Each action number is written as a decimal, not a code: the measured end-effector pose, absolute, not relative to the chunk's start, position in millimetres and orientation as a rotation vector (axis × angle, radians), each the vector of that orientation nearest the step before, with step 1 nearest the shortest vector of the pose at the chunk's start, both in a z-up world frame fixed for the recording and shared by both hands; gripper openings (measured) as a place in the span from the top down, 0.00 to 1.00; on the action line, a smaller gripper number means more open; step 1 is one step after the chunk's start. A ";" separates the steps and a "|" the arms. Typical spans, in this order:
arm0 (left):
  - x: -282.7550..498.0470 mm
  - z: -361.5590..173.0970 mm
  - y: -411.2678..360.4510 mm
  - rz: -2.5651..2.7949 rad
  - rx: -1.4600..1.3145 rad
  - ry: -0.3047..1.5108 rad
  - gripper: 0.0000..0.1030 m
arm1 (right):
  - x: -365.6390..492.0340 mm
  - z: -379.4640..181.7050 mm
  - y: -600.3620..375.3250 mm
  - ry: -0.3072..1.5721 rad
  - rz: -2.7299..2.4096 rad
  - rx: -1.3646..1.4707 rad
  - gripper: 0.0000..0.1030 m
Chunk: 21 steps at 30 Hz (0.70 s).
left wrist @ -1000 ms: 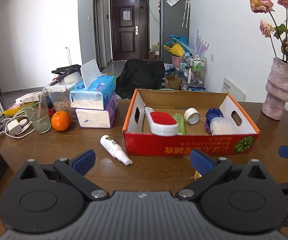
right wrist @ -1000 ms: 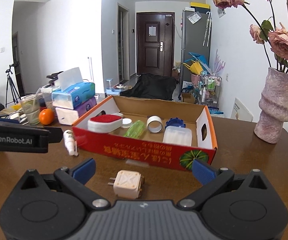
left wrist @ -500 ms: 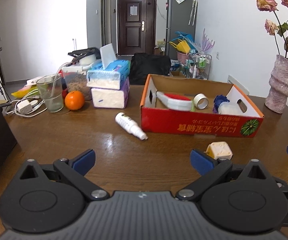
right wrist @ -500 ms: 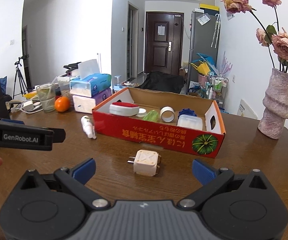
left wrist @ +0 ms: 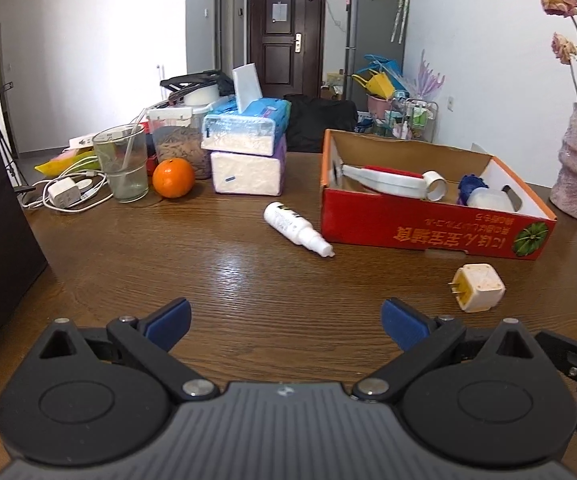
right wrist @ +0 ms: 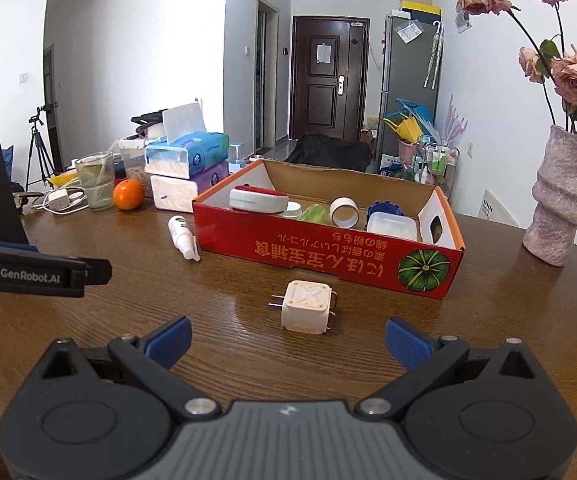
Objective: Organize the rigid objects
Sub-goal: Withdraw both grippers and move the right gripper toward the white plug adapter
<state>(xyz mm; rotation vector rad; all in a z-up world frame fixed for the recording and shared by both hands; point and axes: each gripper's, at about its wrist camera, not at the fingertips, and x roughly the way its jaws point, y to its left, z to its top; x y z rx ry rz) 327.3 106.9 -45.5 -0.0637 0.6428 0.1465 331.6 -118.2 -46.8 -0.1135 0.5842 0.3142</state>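
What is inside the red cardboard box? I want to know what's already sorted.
Inside the red cardboard box: a red-topped white brush, green item, tape roll, blue part and clear plastic container. The near wall hides the floor.

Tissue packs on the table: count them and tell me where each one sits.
2, stacked left of the red box: the blue tissue pack lies on top of the purple tissue pack, beside the orange. Others may be hidden behind.

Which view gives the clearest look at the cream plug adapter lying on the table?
The right wrist view: the plug adapter lies centred just ahead of the open right gripper, prongs visible. In the left wrist view the adapter sits off to the right, smaller and angled.
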 end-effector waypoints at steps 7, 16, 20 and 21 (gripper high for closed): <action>333.2 -53.3 117.3 0.154 -0.076 0.642 0.00 | 336.3 -53.7 -118.7 0.579 0.319 -0.099 0.00; 348.2 -58.9 121.6 0.144 -0.060 0.657 0.00 | 351.4 -61.2 -117.9 0.609 0.280 -0.099 0.00; 354.1 -56.8 124.5 0.135 -0.065 0.649 0.00 | 359.6 -66.4 -116.5 0.624 0.260 -0.094 0.00; 355.9 -56.7 125.5 0.132 -0.069 0.649 0.00 | 361.6 -67.6 -116.5 0.627 0.254 -0.093 0.00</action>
